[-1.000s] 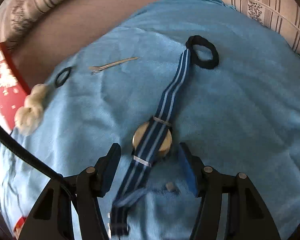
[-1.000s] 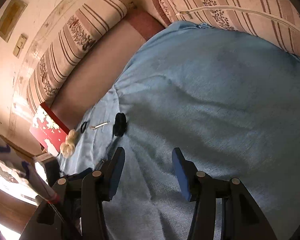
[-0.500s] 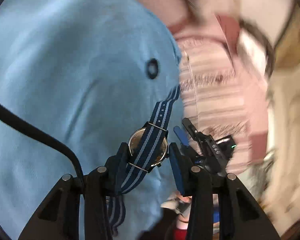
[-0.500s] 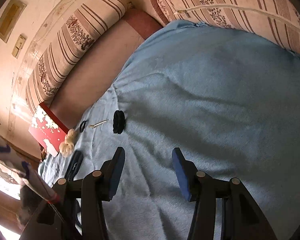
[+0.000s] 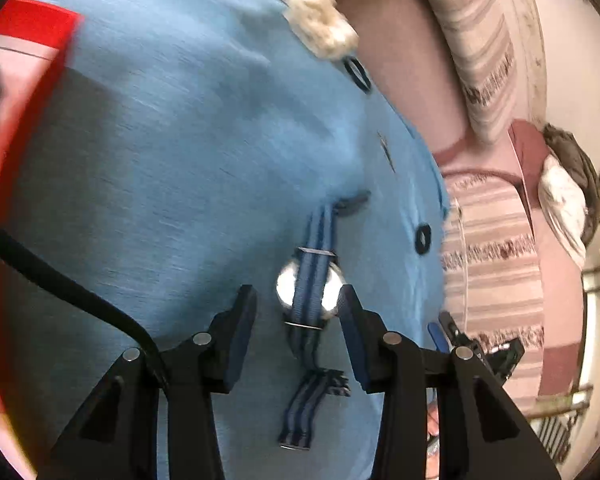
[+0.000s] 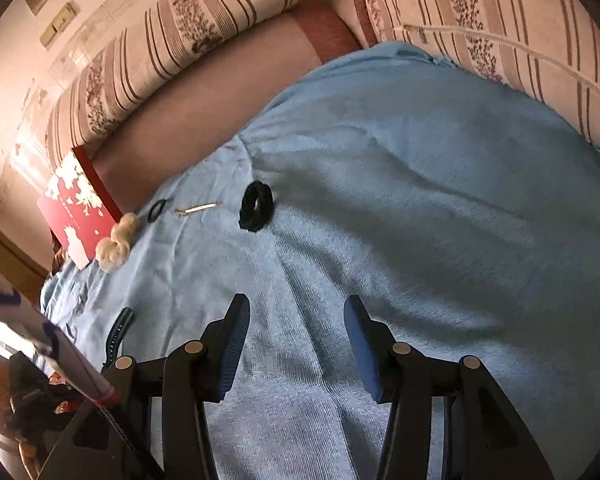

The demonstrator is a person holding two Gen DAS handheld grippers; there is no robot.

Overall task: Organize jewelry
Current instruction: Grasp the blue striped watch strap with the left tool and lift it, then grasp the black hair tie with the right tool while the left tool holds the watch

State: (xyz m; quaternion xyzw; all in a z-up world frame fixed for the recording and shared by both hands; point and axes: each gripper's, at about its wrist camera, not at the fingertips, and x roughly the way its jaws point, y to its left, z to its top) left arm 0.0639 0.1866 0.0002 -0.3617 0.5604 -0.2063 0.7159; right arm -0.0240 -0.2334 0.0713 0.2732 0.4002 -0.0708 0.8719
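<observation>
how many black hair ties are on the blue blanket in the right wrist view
2: a thick black scrunchie mid-blanket, and a thin black hair tie left of it near the white fluffy item. Others may be hidden.

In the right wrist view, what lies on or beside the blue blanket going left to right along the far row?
Red box → white fluffy scrunchie → thin black hair tie → metal hair clip → thick black scrunchie.

Left tongs [image 5: 296, 312] angled down, jaws just closed narrower; right tongs [image 6: 296, 340] angled down, parted, empty.
</observation>
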